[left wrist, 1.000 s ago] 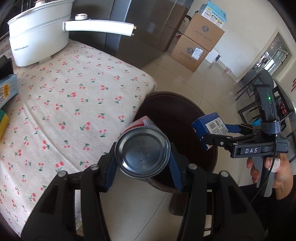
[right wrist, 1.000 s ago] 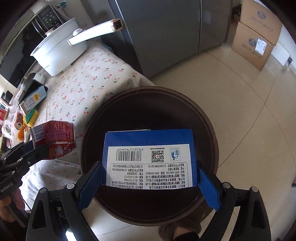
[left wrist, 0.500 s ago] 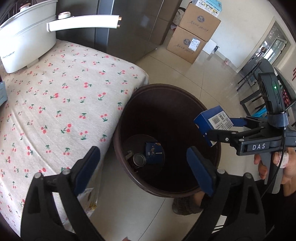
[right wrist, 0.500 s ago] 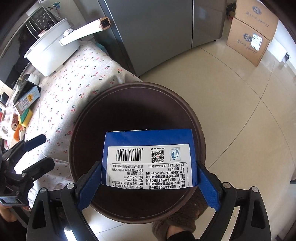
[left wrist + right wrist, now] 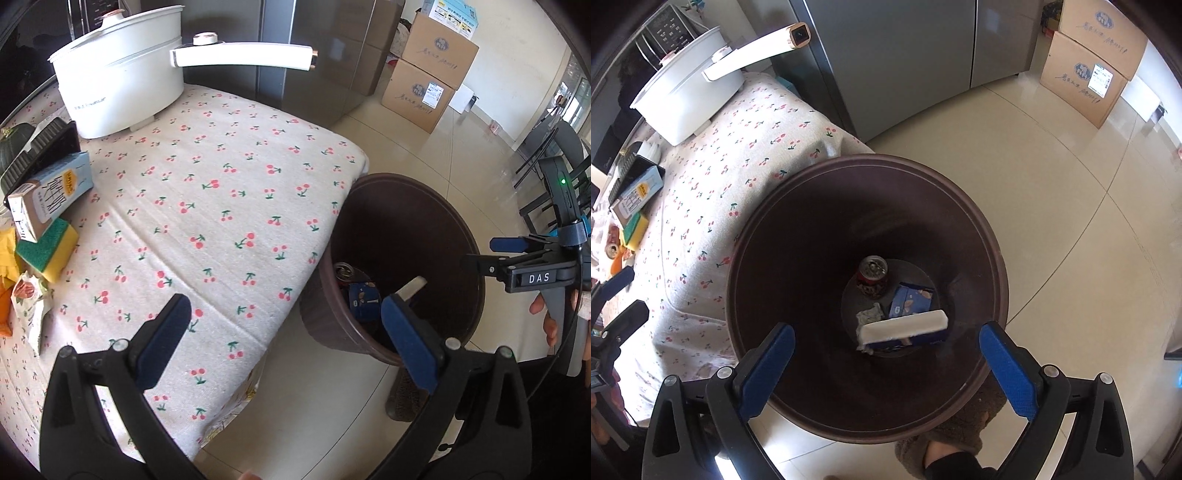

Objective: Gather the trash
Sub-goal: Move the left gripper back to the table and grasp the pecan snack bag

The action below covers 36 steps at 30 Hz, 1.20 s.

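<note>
**Both claws emptied over the bin, more trash waits on the table**

Left gripper: jaws have just been opening, now spread wide with nothing between them. It hangs over the table edge; cherry tablecloth under its left finger, brown bin under and beyond its right finger. Far to its left lie the leftover pieces: a carton, a green-yellow sponge and a crumpled wrapper. White pot sits ahead-left, not trash by the look of it.

Right gripper: jaws have just been opening too, released, nothing pinched. It points straight down into the bin mouth. Directly below and between its fingers the blue box lies near the bin floor; whether it has settled flat or is mid-fall is hard to tell. Just beyond the box: a red can, a blue packet and a small crumpled scrap.

Step in hand, as I judge it: drop is done, go back for the next piece. To do it well: keep both claws wide, lift clear of the bin rim before swinging, send the left claw toward the carton and sponge cluster, approach from above, take one item at a time, avoid dragging the cloth.
</note>
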Motion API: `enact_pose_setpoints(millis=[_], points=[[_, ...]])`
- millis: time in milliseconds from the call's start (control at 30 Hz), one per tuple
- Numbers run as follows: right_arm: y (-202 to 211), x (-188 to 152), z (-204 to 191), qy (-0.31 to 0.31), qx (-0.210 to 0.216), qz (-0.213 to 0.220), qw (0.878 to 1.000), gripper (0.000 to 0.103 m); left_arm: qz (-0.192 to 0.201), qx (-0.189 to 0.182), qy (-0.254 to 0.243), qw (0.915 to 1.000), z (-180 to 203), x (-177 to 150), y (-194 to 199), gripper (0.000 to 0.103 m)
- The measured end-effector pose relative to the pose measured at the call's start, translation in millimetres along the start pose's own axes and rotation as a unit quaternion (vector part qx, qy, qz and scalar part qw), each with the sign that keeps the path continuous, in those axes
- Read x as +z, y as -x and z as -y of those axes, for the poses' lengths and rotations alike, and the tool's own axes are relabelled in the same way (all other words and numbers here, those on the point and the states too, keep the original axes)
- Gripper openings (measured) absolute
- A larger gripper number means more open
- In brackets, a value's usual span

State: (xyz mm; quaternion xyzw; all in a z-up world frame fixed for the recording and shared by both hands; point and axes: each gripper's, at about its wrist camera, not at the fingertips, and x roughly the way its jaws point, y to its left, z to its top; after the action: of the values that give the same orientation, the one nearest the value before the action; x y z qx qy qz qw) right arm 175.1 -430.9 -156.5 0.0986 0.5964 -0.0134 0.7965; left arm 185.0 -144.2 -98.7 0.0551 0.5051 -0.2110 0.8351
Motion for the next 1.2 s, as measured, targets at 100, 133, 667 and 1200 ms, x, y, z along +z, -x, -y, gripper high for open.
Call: enact_pose_setpoints(millis=[100,133,667,1200], points=[[1.7,1.1,-9.8,0.003,0.007,-0.002,1.0,0.102,0.0,0.006,0.019,0.9998,-15.0,-3.1,7.8,0.102],[2.8,1.8,-14.3,0.006,0.009,-0.002,1.0,0.102,0.0,0.007,0.027,0.9996,-20.6,-4.6,11.0,0.102],[21.1,17.3,-123.8,0.089,0.035,0.012,0.995,0.103,0.006,0.067,0.149,0.9865,-133.9,-41.4,64.4,0.102],[2.8,37.6,-207.9,0.136,0.054,-0.006,0.989,0.103,-0.036,0.086,0.313,0.9451,-245.2,-38.8,17.3,0.102]])
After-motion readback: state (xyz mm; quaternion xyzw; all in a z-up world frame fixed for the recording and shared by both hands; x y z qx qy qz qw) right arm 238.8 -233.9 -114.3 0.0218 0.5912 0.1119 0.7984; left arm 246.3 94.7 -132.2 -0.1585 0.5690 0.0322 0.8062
